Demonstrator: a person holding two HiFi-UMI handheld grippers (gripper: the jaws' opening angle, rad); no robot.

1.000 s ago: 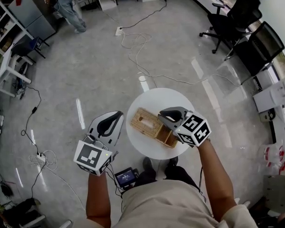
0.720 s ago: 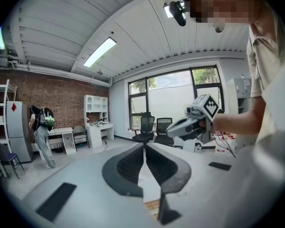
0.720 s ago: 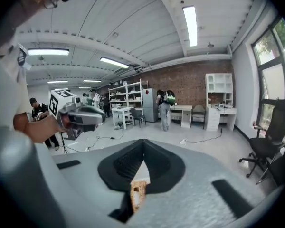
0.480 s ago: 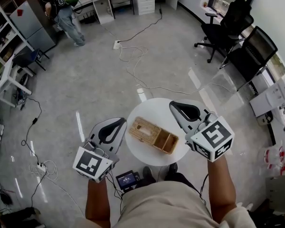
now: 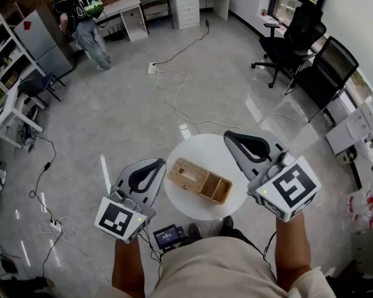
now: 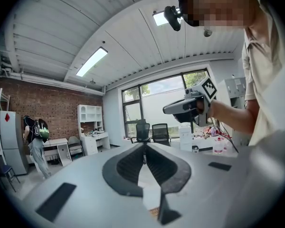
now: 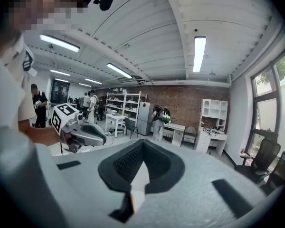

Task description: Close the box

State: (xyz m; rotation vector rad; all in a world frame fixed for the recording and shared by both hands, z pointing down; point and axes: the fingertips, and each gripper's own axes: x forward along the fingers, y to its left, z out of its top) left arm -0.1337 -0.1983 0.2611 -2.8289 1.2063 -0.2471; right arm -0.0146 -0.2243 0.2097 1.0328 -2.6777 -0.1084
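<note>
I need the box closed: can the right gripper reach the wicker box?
Probably yes: the right gripper, shut and empty, hangs beside the wicker box, with nothing between them over the white table.

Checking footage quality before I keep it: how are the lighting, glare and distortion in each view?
Head view: even light, sharp, glare streaks on the floor, edges curved. Left gripper view: fisheye, dark corners, window washed out. Right gripper view: same fisheye, ceiling lamp blown out.
</note>
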